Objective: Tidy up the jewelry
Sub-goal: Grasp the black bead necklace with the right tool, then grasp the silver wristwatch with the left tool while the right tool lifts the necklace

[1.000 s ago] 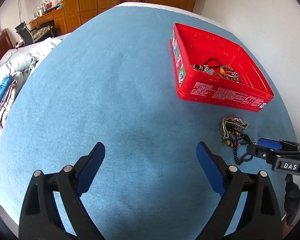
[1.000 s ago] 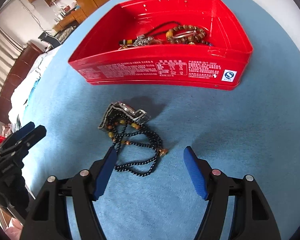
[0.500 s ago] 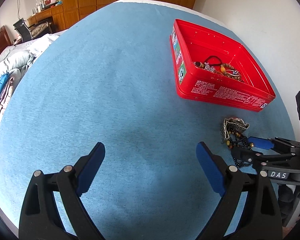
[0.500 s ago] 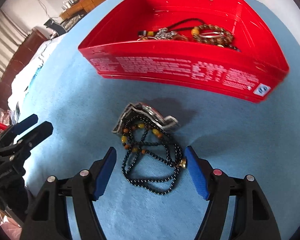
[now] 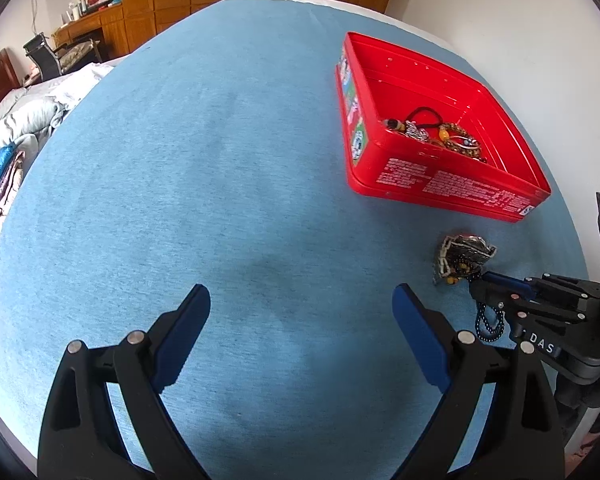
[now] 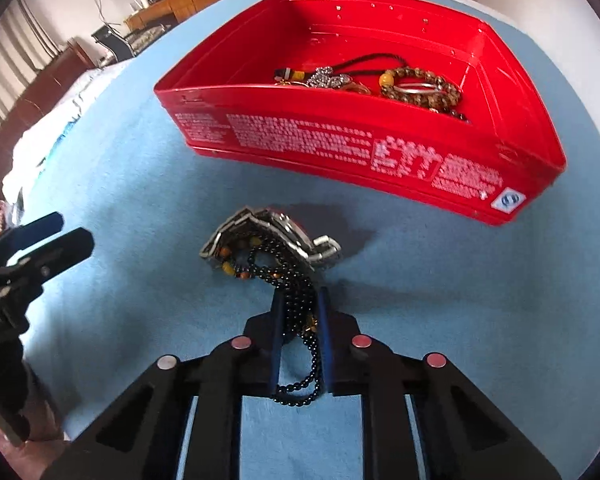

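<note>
Picking-up step. Right gripper [image 6: 300, 320] squeezed tight on the black bead necklace [image 6: 296, 280], low on the blue bench [image 6: 440, 300], near the right edge. Far end of the necklace tangled on a silver watch [image 6: 268, 228], which lies just in front of the red box [image 6: 340, 136]. Box already holding other beads and chains. Left gripper [image 5: 300, 320] wide apart, holding nothing, over bare bench. Next, likely: lift slowly, shake free of the watch, carry over the box wall, let go inside.

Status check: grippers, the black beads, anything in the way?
Right gripper shut on black bead necklace. Left gripper open, empty. Necklace draped over metal watch. Red tin ahead.
</note>
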Demonstrator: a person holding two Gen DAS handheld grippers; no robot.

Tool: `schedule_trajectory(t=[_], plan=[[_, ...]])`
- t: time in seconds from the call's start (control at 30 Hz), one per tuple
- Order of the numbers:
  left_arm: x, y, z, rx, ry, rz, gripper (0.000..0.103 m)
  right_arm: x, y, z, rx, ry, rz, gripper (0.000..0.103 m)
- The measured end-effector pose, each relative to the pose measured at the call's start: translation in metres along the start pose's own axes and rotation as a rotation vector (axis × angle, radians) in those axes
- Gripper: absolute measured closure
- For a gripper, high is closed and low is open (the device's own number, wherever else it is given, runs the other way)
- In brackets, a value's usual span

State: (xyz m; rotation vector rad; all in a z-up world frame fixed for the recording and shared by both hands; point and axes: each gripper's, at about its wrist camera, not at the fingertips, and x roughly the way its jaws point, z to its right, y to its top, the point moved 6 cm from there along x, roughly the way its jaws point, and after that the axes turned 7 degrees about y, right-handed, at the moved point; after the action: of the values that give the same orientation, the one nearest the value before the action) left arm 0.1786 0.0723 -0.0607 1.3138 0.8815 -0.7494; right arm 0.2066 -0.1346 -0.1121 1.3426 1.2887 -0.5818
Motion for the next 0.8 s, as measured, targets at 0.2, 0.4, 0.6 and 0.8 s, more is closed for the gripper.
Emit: schedule_trajectory(t=[0.2,0.4,0.6,0.8], plan=[[0.0,0.004,0.015,0.031,-0.016,0.001,0.012,-0.019,-0.024,0.018,0.061,0.06,0.014,0.091],[0.004,0.009,0.049,0.111,-0.051,-0.002,0.012,-0.045,-0.044,0.055,0.143,0.025,0.053,0.094],[0.021,0.019,0.092,0.188,-0.092,-0.034,0.013,-0.05,-0.056,0.069,0.176,0.036,0.06,0.094],[0.033,0.025,0.118,0.261,-0.104,-0.039,0.021,-0.049,-0.055,0.068,0.188,0.069,0.06,0.094]])
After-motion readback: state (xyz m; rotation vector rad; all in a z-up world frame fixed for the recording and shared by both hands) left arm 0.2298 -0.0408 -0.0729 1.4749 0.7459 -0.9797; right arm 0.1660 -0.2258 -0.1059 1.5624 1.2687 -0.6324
